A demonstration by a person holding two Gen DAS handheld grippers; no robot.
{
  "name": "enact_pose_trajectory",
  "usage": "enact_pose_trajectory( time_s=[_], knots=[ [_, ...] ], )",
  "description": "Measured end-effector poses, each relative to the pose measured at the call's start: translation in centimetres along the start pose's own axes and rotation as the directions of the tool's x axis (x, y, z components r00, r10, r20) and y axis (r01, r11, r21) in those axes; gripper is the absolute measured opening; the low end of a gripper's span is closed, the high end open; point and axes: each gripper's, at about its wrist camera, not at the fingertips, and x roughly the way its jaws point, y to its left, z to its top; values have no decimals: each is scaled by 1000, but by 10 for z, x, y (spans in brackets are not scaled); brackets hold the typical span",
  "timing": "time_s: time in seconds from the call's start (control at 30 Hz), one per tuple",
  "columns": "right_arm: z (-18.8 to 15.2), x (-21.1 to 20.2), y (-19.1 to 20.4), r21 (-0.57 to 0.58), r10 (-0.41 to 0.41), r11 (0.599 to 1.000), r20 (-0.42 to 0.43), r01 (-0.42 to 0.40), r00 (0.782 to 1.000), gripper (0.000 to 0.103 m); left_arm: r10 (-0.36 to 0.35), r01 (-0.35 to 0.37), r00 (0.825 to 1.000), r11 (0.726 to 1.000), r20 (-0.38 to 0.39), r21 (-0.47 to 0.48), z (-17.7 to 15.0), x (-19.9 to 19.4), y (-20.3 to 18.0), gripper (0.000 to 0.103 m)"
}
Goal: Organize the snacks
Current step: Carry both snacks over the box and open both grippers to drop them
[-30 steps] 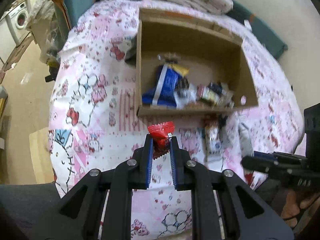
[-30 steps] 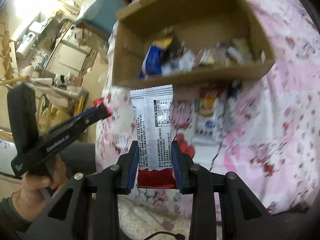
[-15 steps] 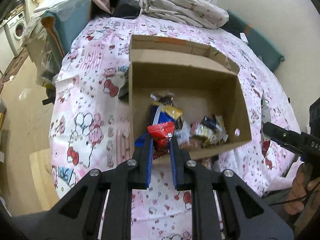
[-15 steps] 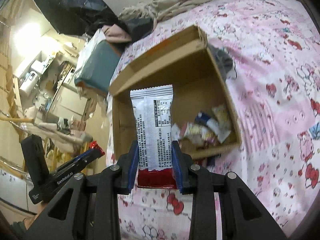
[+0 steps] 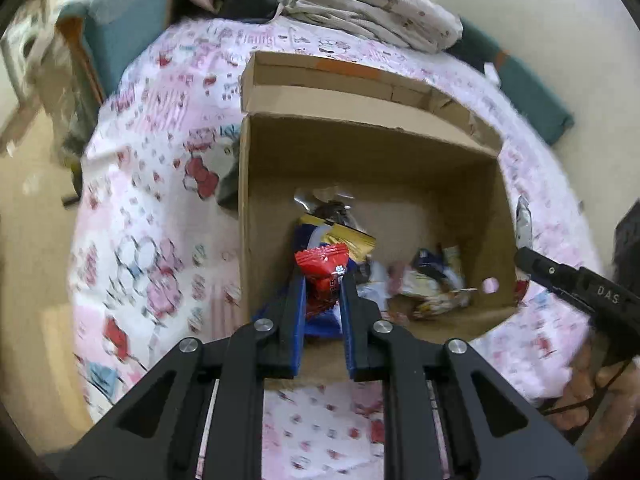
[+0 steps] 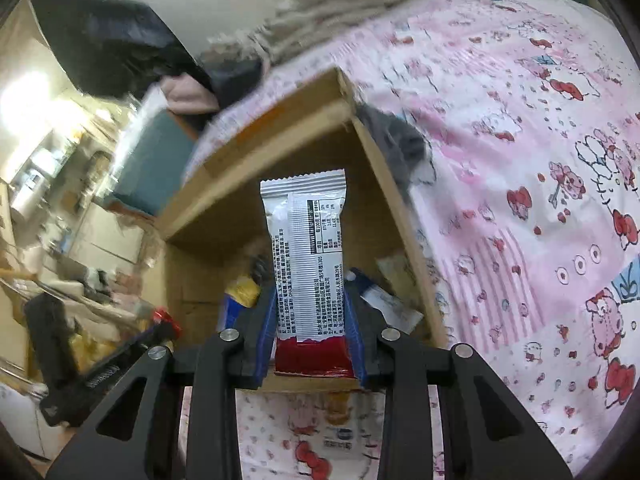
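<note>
Left gripper point(image 5: 323, 280): fingers clamped on a small red foil snack packet point(image 5: 322, 270), held over the near left part of the open brown cardboard box point(image 5: 360, 160).
Right gripper point(image 6: 311, 300): fingers clamped on a tall white-and-red printed snack wrapper point(image 6: 306, 256), upright, in front of the same box's opening.
Box contents: a blue snack bag point(image 5: 316, 320), a gold-wrapped snack point(image 5: 354, 240) and a heap of small mixed wrappers point(image 5: 432, 284) on the box floor.
Box place: on a bed covered by a pink cartoon-print sheet point(image 5: 152, 240).
Behind the box: a bundle of crumpled pale bedding point(image 5: 360, 4).
</note>
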Motion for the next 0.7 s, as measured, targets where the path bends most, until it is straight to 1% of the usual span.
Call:
enact_pose_trajectory(
  time_s=[0.03, 0.13, 0.23, 0.43, 0.57, 0.6, 0.63, 0.67, 0.7],
  knots=[
    [-1, 4, 2, -10, -1, 1000, -10, 1, 1000, 33, 12, -12, 1000, 1000, 3, 7, 2, 1, -3, 13],
    [-7, 18, 11, -56, -13, 998, -48, 10, 999, 33, -23, 23, 1000, 1000, 6, -14, 4, 0, -5, 13],
    [-12, 28, 18, -92, -30, 996, -72, 24, 997, 33, -14, 14, 1000, 1000, 12, 0, 4, -1, -6, 13],
    [-14, 34, 12, -75, -35, 997, -91, 29, 995, 33, -23, 21, 999, 999, -29, -48, 3, 6, 4, 13],
    [-11, 36, 8, -43, -18, 999, -90, 15, 996, 36, -12, 10, 999, 999, -36, -41, 3, 8, 2, 14],
    [-10, 36, 7, -29, -12, 1000, -89, 10, 996, 42, -14, 13, 999, 999, -34, -45, 3, 8, 1, 14],
    [-9, 35, 6, -18, -5, 1000, -85, 3, 996, 51, -21, 20, 999, 998, -30, -55, 4, 8, 2, 15],
    [-8, 33, 5, -9, -1, 1000, -78, 0, 997, 54, -27, 25, 999, 998, -35, -62, 4, 9, 2, 17],
    [-7, 32, 4, -4, 0, 1000, -69, -1, 998, 60, -32, 29, 998, 997, -46, -65, 4, 11, 2, 26]
  ],
)
